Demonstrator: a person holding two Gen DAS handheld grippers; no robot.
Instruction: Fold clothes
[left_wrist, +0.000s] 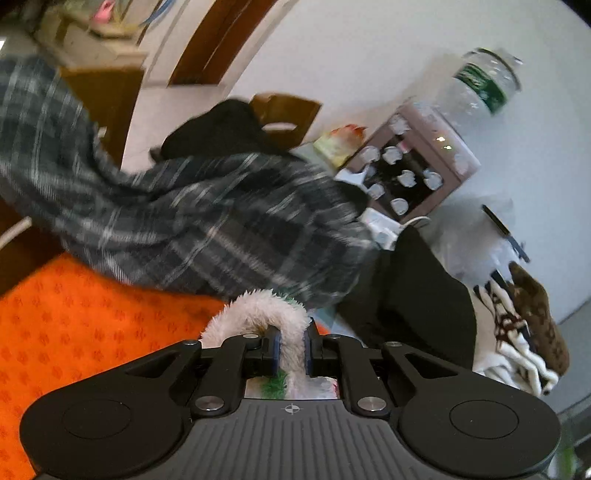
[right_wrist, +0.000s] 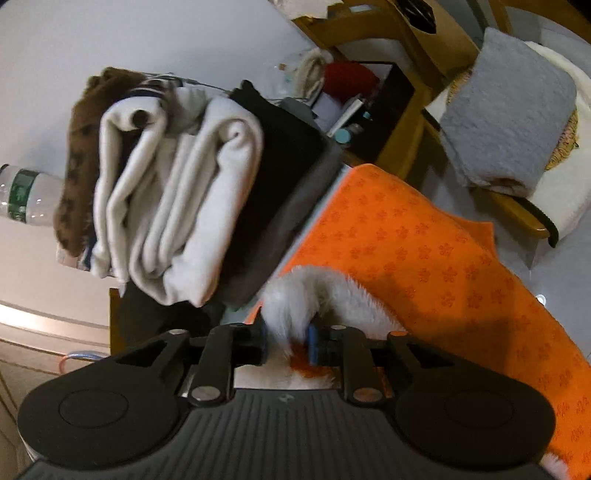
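Observation:
A white fluffy garment (left_wrist: 258, 310) with green and orange trim lies on an orange patterned cloth (left_wrist: 74, 325). A fold of it fills the gap between the blue pads of my left gripper (left_wrist: 291, 349), which is shut on it. In the right wrist view the same garment (right_wrist: 314, 288) rises in a hump from the orange cloth (right_wrist: 424, 258). My right gripper (right_wrist: 288, 341) holds another edge of it between its pads. A person's plaid sleeve (left_wrist: 184, 221) reaches across just beyond the left gripper, blurred.
A stack of folded clothes (right_wrist: 177, 206), white, black, grey and brown, stands at the left end of the orange cloth and shows at the right (left_wrist: 524, 332). Behind are a water dispenser (left_wrist: 413, 166) with its bottle (left_wrist: 484, 81) and a wooden chair carrying a grey towel (right_wrist: 506, 110).

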